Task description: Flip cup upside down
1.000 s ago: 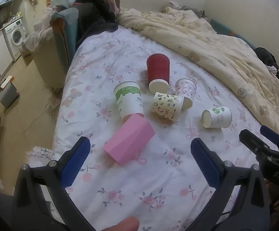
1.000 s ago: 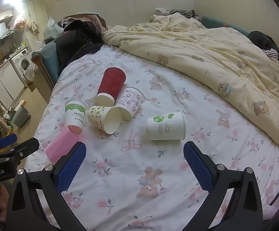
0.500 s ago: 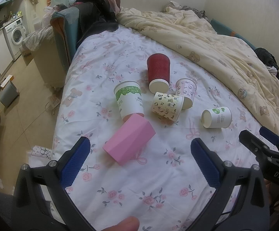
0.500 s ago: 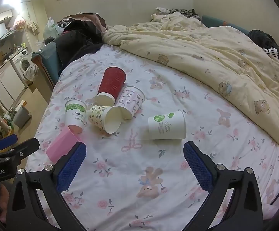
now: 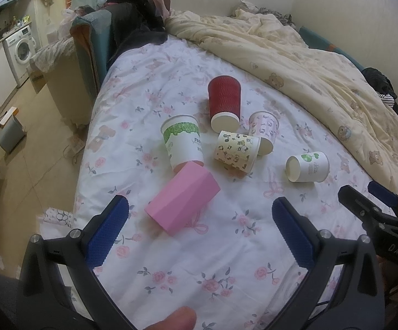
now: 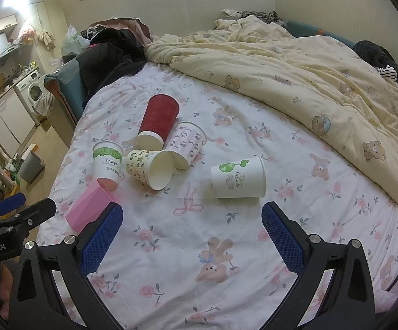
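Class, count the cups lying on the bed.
6: pink cup nearest, green-band cup behind it, red cup farthest, kitty cup, yellow cup at the centre, globe cup alone at right.

The green-banded cup (image 6: 107, 163) is showing "PAPER" in the right wrist view, cut to "PAP" in the left wrist view (image 5: 183, 142); the left tool (image 6: 9, 221) is reading "GenRobot.AI" on its body; the right tool (image 5: 375, 206) is reading "DAS"; script on the green-globe cup (image 6: 237, 177) is staying too small to read.
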`<state>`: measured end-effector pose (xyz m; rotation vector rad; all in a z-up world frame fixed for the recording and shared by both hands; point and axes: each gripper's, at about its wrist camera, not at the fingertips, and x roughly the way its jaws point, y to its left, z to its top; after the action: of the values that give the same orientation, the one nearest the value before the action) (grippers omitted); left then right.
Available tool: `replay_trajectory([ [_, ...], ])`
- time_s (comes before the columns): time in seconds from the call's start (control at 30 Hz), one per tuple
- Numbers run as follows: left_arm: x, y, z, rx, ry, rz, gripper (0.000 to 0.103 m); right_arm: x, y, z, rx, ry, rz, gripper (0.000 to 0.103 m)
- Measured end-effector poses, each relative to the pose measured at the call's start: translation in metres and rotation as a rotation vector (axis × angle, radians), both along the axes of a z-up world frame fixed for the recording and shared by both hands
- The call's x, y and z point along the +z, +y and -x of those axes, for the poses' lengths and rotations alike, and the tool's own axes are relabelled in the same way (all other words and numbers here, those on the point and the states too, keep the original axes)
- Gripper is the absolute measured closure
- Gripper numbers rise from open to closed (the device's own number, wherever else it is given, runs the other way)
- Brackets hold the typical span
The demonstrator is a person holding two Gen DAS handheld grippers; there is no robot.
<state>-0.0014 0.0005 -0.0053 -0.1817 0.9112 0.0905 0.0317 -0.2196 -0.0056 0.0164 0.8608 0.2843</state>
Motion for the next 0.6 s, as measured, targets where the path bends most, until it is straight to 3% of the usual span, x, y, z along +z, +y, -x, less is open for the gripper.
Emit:
replay_trajectory([
  [0.6, 0.0050, 0.0033, -0.0015, 0.009, 0.001, 0.025, 0.000, -0.0046, 0.0000, 0.0011, -0.003, 0.010, 0.010, 0.000],
])
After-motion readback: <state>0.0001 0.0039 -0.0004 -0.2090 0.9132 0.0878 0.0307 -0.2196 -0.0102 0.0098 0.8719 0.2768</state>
